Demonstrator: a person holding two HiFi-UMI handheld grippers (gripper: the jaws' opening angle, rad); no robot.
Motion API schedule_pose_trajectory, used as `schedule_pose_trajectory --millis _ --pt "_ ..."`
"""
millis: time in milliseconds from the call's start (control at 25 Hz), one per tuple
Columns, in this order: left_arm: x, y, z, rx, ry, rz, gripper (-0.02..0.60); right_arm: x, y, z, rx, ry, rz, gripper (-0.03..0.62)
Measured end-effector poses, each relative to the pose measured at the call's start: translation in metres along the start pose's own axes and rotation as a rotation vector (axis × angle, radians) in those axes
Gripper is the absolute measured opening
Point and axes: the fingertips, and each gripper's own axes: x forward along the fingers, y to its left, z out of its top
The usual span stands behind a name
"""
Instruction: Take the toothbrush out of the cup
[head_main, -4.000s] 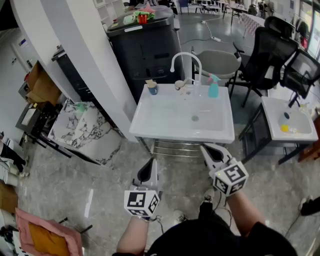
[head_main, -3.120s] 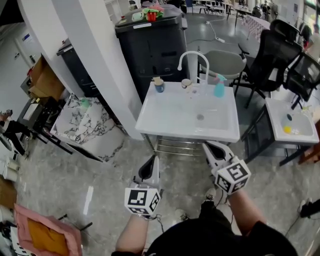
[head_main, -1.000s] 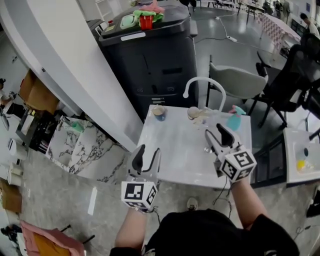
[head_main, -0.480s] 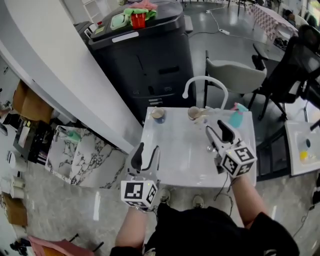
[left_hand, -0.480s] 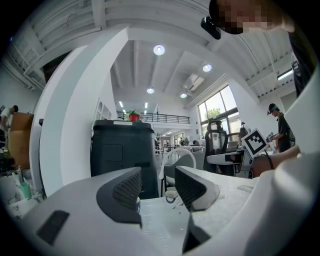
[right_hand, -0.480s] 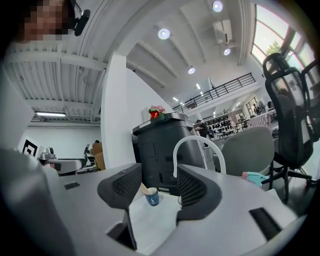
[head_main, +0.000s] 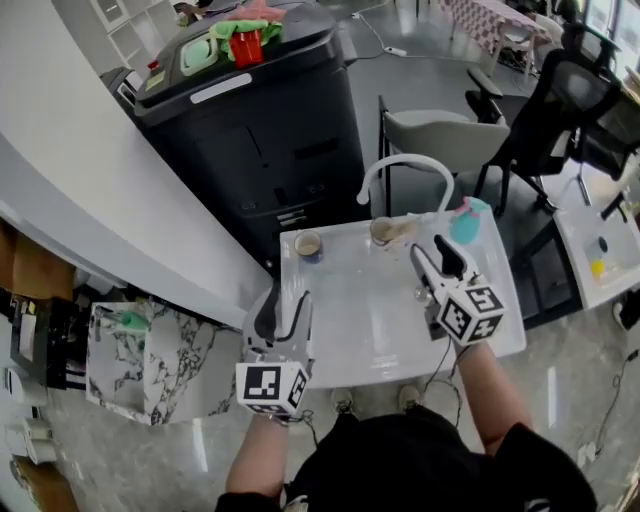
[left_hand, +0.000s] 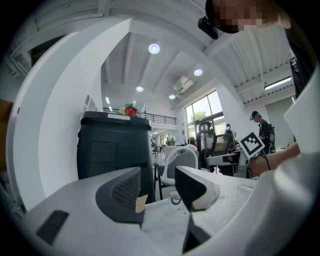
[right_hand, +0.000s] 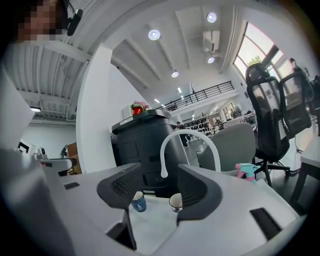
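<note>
Hovering near white rectangular sink basin (head_main: 370, 312), left tongs (head_main: 287, 298) and right tongs (head_main: 431, 251) both gaped, empty. Small blue cup (head_main: 308, 246) sat ahead of left tongs, likely nearer them. Toothbrush too small to confirm, presumably upright.

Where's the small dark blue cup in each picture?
Head view: the dark blue cup sits at the white sink's back left corner.
Left gripper view: low centre, the cup peeks from behind the left-hand jaw.
Right gripper view: low centre, the cup shows through the open jaws.
Shared landmark: the white arched tap, right of the cup.
</note>
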Motion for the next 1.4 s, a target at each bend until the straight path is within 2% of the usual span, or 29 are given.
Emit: schedule_pose_trajectory --millis 280,600,960,1160,1400 --pt "0.022 0.026 -0.017 -0.023 0.017 -0.09 0.201 0.027 -0.011 -0.021 0.043 0.018 -0.116 0.218" --pt "0.038 0.044 -0.037 -0.034 0.049 -0.145 0.202 0.06 -0.034 -0.06 0.127 0.067 -0.21 0.221" --pt "0.042 0.061 -0.062 -0.03 0.109 -0.154 0.206 0.1 -0.066 -0.113 0.209 0.146 -0.276 0.222" --pt "0.041 0.068 -0.071 -0.029 0.13 -0.141 0.207 0.123 -0.083 -0.135 0.256 0.178 -0.298 0.222" --pt "0.033 0.078 -0.086 -0.03 0.166 -0.113 0.207 0.144 -0.097 -0.151 0.265 0.195 -0.345 0.212"
